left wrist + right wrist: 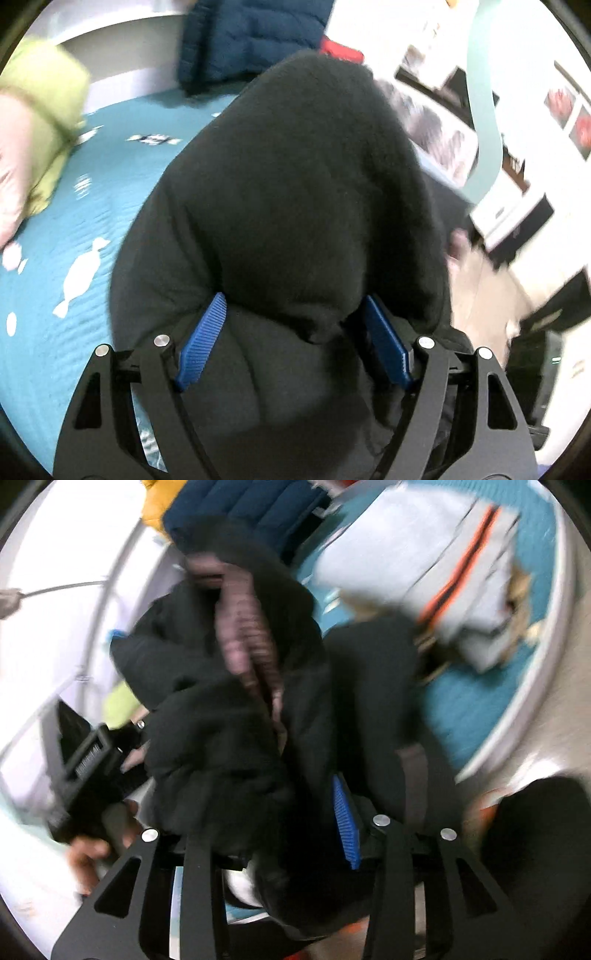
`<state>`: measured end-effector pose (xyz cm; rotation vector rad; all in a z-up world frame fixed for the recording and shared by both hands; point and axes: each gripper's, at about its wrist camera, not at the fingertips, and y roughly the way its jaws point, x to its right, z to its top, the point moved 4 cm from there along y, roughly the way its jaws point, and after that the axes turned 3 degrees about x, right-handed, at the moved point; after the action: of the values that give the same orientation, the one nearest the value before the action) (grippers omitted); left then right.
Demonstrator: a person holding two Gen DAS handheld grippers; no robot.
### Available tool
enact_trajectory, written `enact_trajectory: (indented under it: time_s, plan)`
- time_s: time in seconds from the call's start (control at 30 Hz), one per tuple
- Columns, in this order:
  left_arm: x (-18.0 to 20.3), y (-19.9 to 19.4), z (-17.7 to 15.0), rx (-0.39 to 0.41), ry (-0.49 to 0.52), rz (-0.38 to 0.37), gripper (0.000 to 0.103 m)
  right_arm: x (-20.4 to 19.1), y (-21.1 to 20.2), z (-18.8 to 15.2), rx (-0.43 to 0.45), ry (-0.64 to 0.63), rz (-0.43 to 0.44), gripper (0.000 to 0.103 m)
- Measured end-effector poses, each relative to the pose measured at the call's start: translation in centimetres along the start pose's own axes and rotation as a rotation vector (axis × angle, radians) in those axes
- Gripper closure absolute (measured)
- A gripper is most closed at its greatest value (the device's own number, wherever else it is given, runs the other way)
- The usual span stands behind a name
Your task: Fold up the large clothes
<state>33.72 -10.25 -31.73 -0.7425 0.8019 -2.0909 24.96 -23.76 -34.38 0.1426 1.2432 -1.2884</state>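
A big black fleece garment (295,206) fills the middle of the left wrist view, bunched and lifted above the teal bed. My left gripper (291,325) has its blue pads (201,343) wide apart with a thick fold of the garment between them. In the blurred right wrist view the same black garment (229,738) hangs in a heap, with a pinkish ribbed lining (247,635) showing. My right gripper (288,819) is buried in the cloth; only one blue pad (345,827) shows. The left hand-held gripper (88,760) shows at the left.
The teal bedspread (74,258) with white fish shapes lies under the garment. A green cloth (48,110) lies at the left, a navy padded jacket (251,33) at the back. A folded grey garment with an orange stripe (424,565) lies on the bed.
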Motion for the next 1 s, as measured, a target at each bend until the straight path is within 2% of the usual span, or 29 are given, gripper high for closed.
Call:
enact_trajectory:
  time_s: [0.1,0.2,0.3,0.4,0.43,0.53,0.6,0.67,0.7,0.77,0.8,0.83,0.9,0.93,0.97,1.0]
  plan:
    - [2.5,4.3,0.8,-0.088,0.04,-0.05,0.027,1.0,-1.8,1.7,0.015,-0.097,-0.106,0.067]
    - [3.5,6.6,1.5,-0.126,0.104,-0.003,0.027,0.0,-2.7,3.2,0.045,-0.214,-0.181,0.067]
    - [2.2,7.9,2.4,-0.158,0.064,-0.024,0.027,-1.9,-3.1,3.0,0.075,-0.316,-0.226,0.067]
    - [2.4,7.6,2.8,-0.172,0.084,-0.045,0.027,-3.6,-4.9,2.1,0.182,-0.394,-0.285,0.067]
    - [2.2,7.6,2.6,-0.178,0.103,-0.049,0.027,-4.3,-4.0,2.3,0.209,-0.406,-0.287,0.067]
    - [2.1,6.4,2.0,-0.203,0.126,-0.084,0.027,-5.9,-4.7,3.4,0.292,-0.464,-0.256,0.067]
    - [2.2,5.7,1.8,-0.21,0.141,-0.102,0.027,-6.6,-4.8,4.2,0.303,-0.479,-0.229,0.067]
    - [1.9,5.2,2.0,-0.206,0.125,-0.128,0.027,-5.8,-2.1,4.9,0.174,-0.439,-0.196,0.069]
    - [1.7,4.4,2.6,-0.189,0.111,-0.148,0.027,-4.3,0.8,5.0,0.071,-0.375,-0.168,0.071]
    - [1.2,2.6,3.9,-0.14,0.089,-0.15,0.027,-0.9,5.6,4.6,-0.062,-0.295,-0.211,0.08]
    - [1.0,1.9,4.5,-0.118,0.086,-0.134,0.026,0.3,6.7,4.4,-0.082,-0.269,-0.207,0.081]
    - [0.7,1.1,5.3,-0.083,0.104,-0.086,0.025,1.6,7.8,4.0,-0.104,-0.236,-0.22,0.081]
    - [0.3,1.4,5.9,-0.096,0.156,0.026,0.025,2.6,8.5,3.4,-0.125,-0.236,-0.257,0.081]
    - [-0.1,2.7,5.8,-0.151,0.155,0.024,0.023,2.8,8.5,3.1,-0.124,-0.255,-0.275,0.081]
    - [-0.4,4.0,5.5,-0.191,0.134,-0.011,0.022,3.0,8.5,2.9,-0.124,-0.268,-0.288,0.08]
    - [-0.7,5.3,5.5,-0.206,0.131,-0.014,0.022,3.3,8.7,2.9,-0.131,-0.268,-0.295,0.08]
